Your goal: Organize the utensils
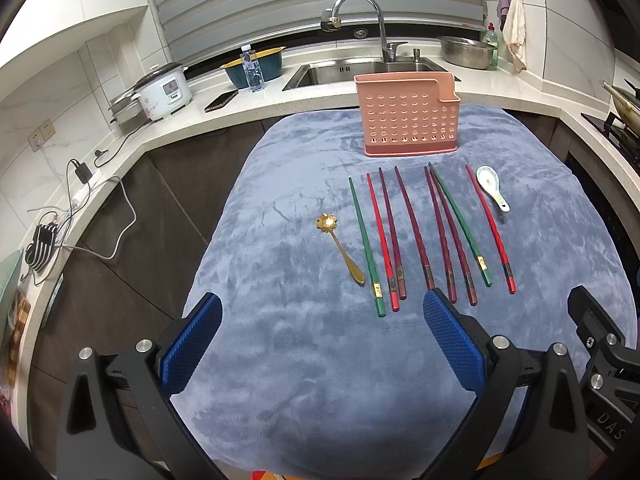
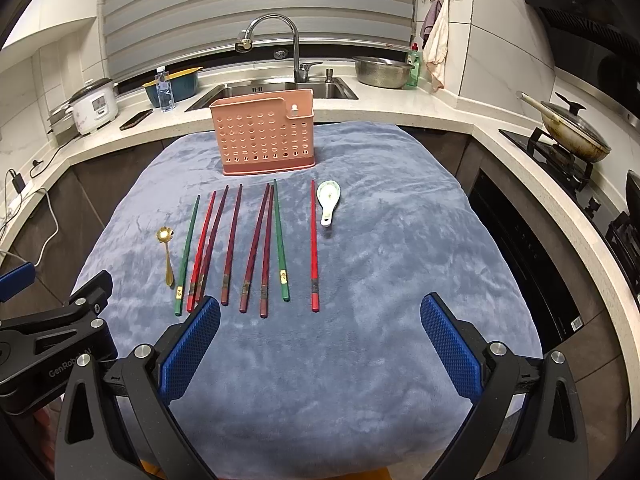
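Observation:
A pink perforated utensil holder (image 1: 408, 120) (image 2: 266, 136) stands upright at the far side of a blue-grey cloth (image 1: 320, 360) (image 2: 380, 280). In front of it lie several chopsticks (image 1: 416, 220) (image 2: 232, 240) in green, red and dark red, side by side. A gold flower-shaped spoon (image 1: 340, 246) (image 2: 167, 254) lies at their left. A white ceramic spoon (image 1: 493, 185) (image 2: 329, 197) lies at their right. My left gripper (image 1: 322, 316) is open and empty, near the chopsticks' handle ends. My right gripper (image 2: 320, 316) is open and empty, just short of the chopsticks' near ends.
Behind the cloth is a steel sink (image 2: 276, 90) with a tall faucet (image 2: 276, 40). A rice cooker (image 2: 94, 106), phone (image 2: 136, 119), water bottle (image 2: 165, 92) and blue bowl stand at the back left. A metal colander (image 2: 382, 71) and a wok on the stove (image 2: 576, 136) are at the right.

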`<state>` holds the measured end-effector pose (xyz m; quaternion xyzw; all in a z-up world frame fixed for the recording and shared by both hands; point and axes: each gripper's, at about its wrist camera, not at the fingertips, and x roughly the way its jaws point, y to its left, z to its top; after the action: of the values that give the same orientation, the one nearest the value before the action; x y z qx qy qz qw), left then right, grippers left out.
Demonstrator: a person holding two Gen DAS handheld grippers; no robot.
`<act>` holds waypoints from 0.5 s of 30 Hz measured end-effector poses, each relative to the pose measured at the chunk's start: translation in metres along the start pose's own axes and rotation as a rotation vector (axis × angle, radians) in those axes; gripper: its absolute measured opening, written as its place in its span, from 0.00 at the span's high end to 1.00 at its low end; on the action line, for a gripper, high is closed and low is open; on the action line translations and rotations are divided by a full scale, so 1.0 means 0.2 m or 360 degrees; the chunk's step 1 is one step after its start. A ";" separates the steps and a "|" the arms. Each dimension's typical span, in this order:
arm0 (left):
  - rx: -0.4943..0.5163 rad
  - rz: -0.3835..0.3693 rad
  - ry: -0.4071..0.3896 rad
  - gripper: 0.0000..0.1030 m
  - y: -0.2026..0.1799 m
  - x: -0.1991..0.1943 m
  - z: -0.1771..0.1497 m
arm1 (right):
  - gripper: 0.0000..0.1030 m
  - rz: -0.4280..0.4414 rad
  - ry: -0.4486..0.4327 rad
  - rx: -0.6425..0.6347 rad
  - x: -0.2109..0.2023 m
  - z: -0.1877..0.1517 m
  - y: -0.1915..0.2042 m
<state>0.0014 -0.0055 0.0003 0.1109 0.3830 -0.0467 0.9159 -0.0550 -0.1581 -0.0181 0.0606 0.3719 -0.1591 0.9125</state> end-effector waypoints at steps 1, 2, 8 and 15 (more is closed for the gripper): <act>0.0000 0.0000 0.0000 0.07 0.00 0.00 0.00 | 0.07 0.0001 0.0003 0.0000 0.00 0.00 0.00; 0.0001 -0.0001 0.0000 0.07 0.00 0.00 0.00 | 0.07 0.0003 0.0003 0.0002 -0.01 0.00 0.00; -0.0002 0.0001 0.0002 0.07 0.00 0.00 0.00 | 0.07 0.0002 0.0001 0.0004 -0.01 0.00 0.00; 0.0000 0.0000 0.0002 0.07 0.00 0.00 0.00 | 0.07 0.0003 0.0002 0.0003 -0.01 0.00 0.00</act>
<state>0.0017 -0.0055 0.0003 0.1111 0.3836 -0.0468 0.9156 -0.0562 -0.1579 -0.0167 0.0620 0.3724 -0.1585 0.9123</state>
